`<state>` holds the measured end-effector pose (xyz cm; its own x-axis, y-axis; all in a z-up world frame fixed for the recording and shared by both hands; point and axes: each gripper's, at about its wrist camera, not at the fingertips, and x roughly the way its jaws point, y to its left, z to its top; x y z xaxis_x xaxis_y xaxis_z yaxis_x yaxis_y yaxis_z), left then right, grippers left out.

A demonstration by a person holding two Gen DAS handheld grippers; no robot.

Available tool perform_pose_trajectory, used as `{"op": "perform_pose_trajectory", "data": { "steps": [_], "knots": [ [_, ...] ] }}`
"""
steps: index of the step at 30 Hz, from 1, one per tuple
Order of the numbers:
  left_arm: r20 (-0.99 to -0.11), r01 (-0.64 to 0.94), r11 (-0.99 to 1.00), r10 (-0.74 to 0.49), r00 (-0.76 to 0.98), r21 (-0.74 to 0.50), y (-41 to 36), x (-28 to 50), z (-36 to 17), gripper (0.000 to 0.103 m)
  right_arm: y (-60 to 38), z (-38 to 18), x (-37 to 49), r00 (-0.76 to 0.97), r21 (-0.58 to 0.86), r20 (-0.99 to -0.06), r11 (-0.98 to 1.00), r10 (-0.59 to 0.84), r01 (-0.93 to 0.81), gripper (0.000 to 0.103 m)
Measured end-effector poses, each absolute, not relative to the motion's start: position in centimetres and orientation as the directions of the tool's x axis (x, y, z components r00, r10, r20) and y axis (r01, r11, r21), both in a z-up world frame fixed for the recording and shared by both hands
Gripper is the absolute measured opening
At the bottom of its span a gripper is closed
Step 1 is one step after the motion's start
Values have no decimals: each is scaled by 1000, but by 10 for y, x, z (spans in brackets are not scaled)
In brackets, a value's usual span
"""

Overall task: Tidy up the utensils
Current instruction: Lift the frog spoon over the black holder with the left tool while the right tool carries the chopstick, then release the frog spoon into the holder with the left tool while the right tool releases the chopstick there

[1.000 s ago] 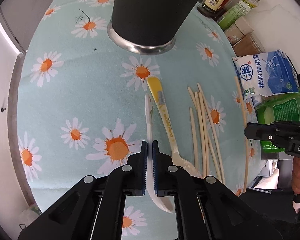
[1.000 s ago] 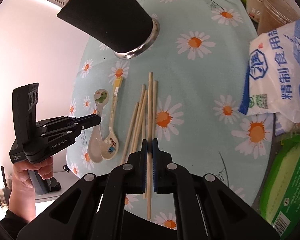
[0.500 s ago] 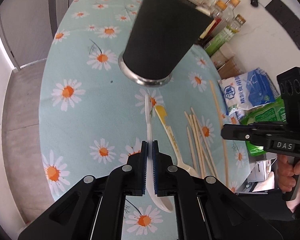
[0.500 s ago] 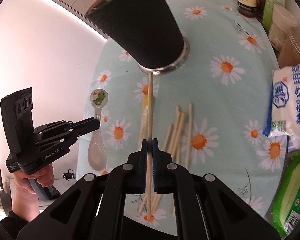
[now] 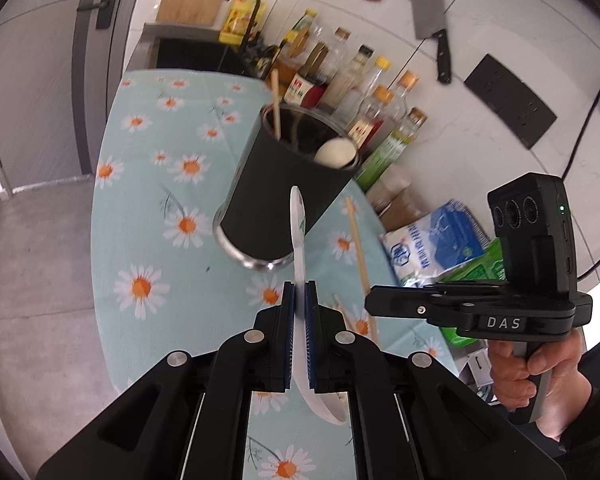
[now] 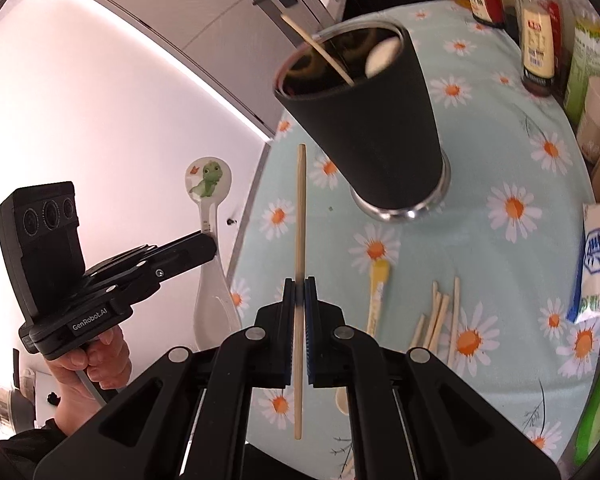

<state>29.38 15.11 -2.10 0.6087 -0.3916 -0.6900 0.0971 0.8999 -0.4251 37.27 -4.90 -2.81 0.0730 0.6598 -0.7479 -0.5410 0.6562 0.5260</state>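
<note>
- Left wrist view: the left gripper (image 5: pixel 299 298) is closed on a white spoon (image 5: pixel 299 236), gripped by the handle; the handle end points ahead toward the black cup (image 5: pixel 284 200), the bowl hangs below the jaws.
- Right wrist view: the right gripper (image 6: pixel 299 294) is clamped on a single chopstick (image 6: pixel 300 216), held above the daisy tablecloth (image 6: pixel 500 248).
- One chopstick and a white spoon are already seen inside the cup.
- More chopsticks (image 6: pixel 440 316) and a yellow-handled spoon (image 6: pixel 378 292) are left lying on the cloth.

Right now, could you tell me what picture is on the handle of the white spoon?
A green cartoon dinosaur on the spoon, clearest in the right wrist view.
</note>
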Motion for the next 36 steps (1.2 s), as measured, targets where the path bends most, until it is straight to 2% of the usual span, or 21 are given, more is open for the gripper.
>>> {"op": "perform_pose_trajectory", "data": {
  "steps": [9, 15, 24, 32, 36],
  "knots": [
    [-643, 137, 913, -371, 670, -385, 154, 309, 8, 4, -44, 12, 389, 196, 501, -643, 600, 740, -624, 6],
    [-577, 160, 927, -339, 743, -339, 157, 328, 35, 4, -48, 39, 412, 297, 474, -561, 594, 773, -650, 6],
    [-496, 151, 948, -277, 823, -280, 155, 364, 61, 4, -63, 70, 449, 494, 443, -390, 629, 777, -639, 6],
    [-392, 153, 964, -231, 891, -219, 147, 384, 70, 4, -62, 76, 474, 572, 435, -309, 648, 760, -625, 6],
    [-369, 157, 964, -229, 901, -215, 143, 392, 64, 4, -57, 73, 480, 588, 422, -297, 656, 752, -626, 6]
  ]
}}
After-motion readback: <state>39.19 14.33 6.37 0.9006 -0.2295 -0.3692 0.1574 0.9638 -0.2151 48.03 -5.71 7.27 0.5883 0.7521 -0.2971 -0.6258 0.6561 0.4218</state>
